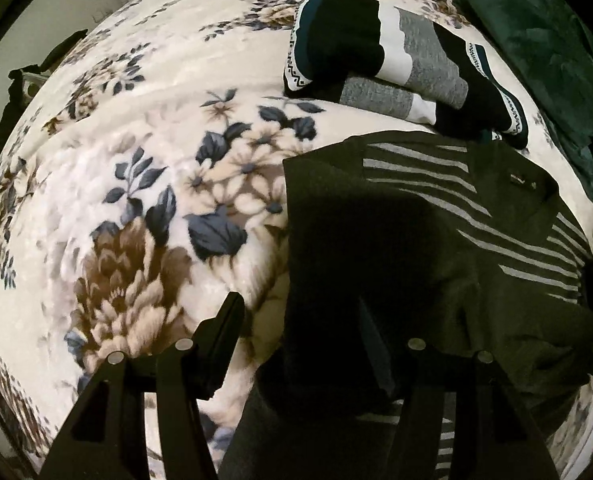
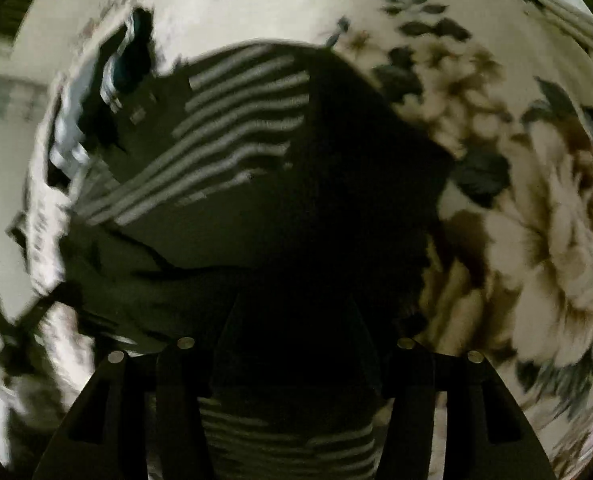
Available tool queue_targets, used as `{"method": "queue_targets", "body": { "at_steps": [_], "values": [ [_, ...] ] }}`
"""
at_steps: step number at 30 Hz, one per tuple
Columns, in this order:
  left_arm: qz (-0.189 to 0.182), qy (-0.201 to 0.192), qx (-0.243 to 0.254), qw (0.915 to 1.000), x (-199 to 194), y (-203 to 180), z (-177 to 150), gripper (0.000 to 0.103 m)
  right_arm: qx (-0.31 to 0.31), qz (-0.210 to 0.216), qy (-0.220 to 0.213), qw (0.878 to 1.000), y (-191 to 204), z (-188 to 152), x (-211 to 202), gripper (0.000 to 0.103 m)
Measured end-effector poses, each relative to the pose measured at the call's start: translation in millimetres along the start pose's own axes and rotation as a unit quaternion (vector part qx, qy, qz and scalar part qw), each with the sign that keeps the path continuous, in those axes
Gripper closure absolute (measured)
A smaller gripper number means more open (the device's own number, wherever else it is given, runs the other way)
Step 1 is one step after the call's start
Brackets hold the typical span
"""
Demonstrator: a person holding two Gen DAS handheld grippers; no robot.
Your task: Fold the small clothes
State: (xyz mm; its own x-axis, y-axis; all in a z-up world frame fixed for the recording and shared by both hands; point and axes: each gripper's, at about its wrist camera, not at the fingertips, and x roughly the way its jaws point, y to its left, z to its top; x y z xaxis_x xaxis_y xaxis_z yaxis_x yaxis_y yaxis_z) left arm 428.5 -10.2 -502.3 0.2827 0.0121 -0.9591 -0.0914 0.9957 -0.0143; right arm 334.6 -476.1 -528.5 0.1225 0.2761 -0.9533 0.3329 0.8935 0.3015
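A dark olive sweater with grey stripes [image 1: 436, 240] lies on the floral blanket [image 1: 116, 160]. It also shows in the right wrist view [image 2: 248, 128], blurred. My left gripper [image 1: 300, 320] is open over the sweater's left edge; one finger [image 1: 224, 332] is above the blanket, the other over the dark cloth. My right gripper [image 2: 296, 320] is open right above the sweater; its fingers are lost in deep shadow. A folded stack of black, white and grey clothes [image 1: 396, 60] lies just beyond the sweater.
A dark green plush blanket [image 1: 544, 40] lies at the far right. A dark object [image 1: 16, 88] stands past the bed's left edge. The floral blanket [image 2: 536, 200] extends right of the sweater.
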Motion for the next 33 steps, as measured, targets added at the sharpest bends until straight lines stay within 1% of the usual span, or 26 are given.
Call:
{"method": "queue_targets", "body": {
  "at_steps": [1, 3, 6, 7, 9, 10, 11, 12, 13, 14, 15, 16, 17, 18, 19, 20, 22, 24, 27, 29, 31, 33],
  "values": [
    [-0.001, -0.001, -0.003, 1.0, -1.8, -0.4, -1.1, 0.048, -0.008, -0.013, -0.009, 1.0, 2.5, -1.3, -1.1, 0.093],
    [-0.002, -0.003, -0.003, 1.0, -5.4, -2.7, -2.3, 0.048, -0.018, -0.006, -0.038, 0.999, 8.5, -3.8, -13.8, 0.093],
    [-0.002, -0.008, 0.007, 0.9999, -12.4, -5.8, -6.2, 0.048, -0.039, 0.001, -0.129, 0.991, 18.6, -13.3, -65.4, 0.094],
    [0.002, -0.01, 0.013, 0.9999, -14.2, -6.8, -8.2, 0.048, -0.042, 0.007, -0.151, 0.988, 20.4, -16.3, -78.5, 0.094],
    [0.003, -0.01, 0.02, 0.9997, -17.0, -7.5, -13.2, 0.048, -0.06, 0.018, -0.185, 0.981, 23.8, -24.8, -99.2, 0.094],
    [0.002, -0.008, 0.022, 0.9997, -18.0, -7.9, -16.2, 0.048, -0.075, 0.014, -0.187, 0.979, 23.9, -27.7, -101.4, 0.094],
    [0.002, -0.007, 0.024, 0.9997, -18.8, -7.9, -19.1, 0.048, -0.092, 0.002, -0.172, 0.981, 24.4, -32.3, -96.2, 0.093],
    [0.002, -0.005, 0.027, 0.9996, -19.9, -8.6, -23.5, 0.048, -0.112, -0.016, -0.133, 0.985, 22.9, -36.7, -81.8, 0.092],
    [0.002, -0.003, 0.03, 0.9996, -21.0, -9.5, -27.7, 0.048, -0.124, -0.032, -0.08, 0.989, 17.5, -40.5, -62.8, 0.088],
    [0.003, -0.002, 0.032, 0.9995, -21.6, -10.5, -31.1, 0.048, -0.123, -0.044, -0.044, 0.99, 9.9, -43.8, -49.8, 0.088],
    [0.005, 0.0, 0.036, 0.9993, -22.3, -12.4, -35.4, 0.048, -0.109, -0.046, -0.014, 0.993, -0.1, -50.8, -37.8, 0.087],
    [0.007, 0.002, 0.043, 0.999, -22.6, -15.3, -40.0, 0.048, -0.101, -0.042, -0.011, 0.994, -4.8, -53.2, -35.8, 0.085],
    [0.013, 0.003, 0.056, 0.9984, -23.2, -20.6, -45.6, 0.048, -0.089, -0.036, -0.015, 0.995, -9.4, -56.0, -37.1, 0.074],
    [0.018, 0.001, 0.066, 0.9976, -23.8, -25.1, -49.6, 0.048, -0.07, -0.023, -0.024, 0.997, -13.5, -56.5, -41.8, 0.066],
    [0.023, 0.0, 0.074, 0.997, -24.2, -28.7, -53.1, 0.048, -0.053, -0.011, -0.032, 0.998, -16.9, -55.2, -44.3, 0.054],
    [0.029, -0.002, 0.089, 0.9956, -24.1, -36.7, -58.2, 0.048, -0.031, 0.004, -0.042, 0.999, -20.6, -52.7, -46.9, 0.051],
    [0.035, -0.004, 0.107, 0.9937, -23.8, -46.3, -63.8, 0.048, 0.01, 0.027, -0.052, 0.998, -26.3, -45.8, -47.4, 0.051],
    [0.036, -0.007, 0.121, 0.9919, -24.9, -57.5, -68.4, 0.048, 0.031, 0.027, -0.055, 0.998, -26.3, -39.9, -43.2, 0.051],
    [0.036, -0.018, 0.14, 0.9894, -29.9, -71.7, -72.9, 0.048, 0.052, 0.017, -0.043, 0.998, -22.1, -32.7, -26.1, 0.051],
    [0.036, -0.023, 0.146, 0.9883, -32.9, -78.4, -74.4, 0.048, 0.055, 0.004, -0.027, 0.998, -16.9, -31.8, -14.5, 0.051],
    [0.032, -0.026, 0.147, 0.9883, -34.9, -82.1, -74.7, 0.048, 0.051, -0.011, -0.025, 0.998, -11.9, -36.1, -5.7, 0.052],
    [0.031, -0.027, 0.147, 0.9883, -35.8, -84.6, -74.9, 0.048, 0.04, -0.026, -0.042, 0.998, -8.4, -39.7, -5.5, 0.071]
  ]
}}
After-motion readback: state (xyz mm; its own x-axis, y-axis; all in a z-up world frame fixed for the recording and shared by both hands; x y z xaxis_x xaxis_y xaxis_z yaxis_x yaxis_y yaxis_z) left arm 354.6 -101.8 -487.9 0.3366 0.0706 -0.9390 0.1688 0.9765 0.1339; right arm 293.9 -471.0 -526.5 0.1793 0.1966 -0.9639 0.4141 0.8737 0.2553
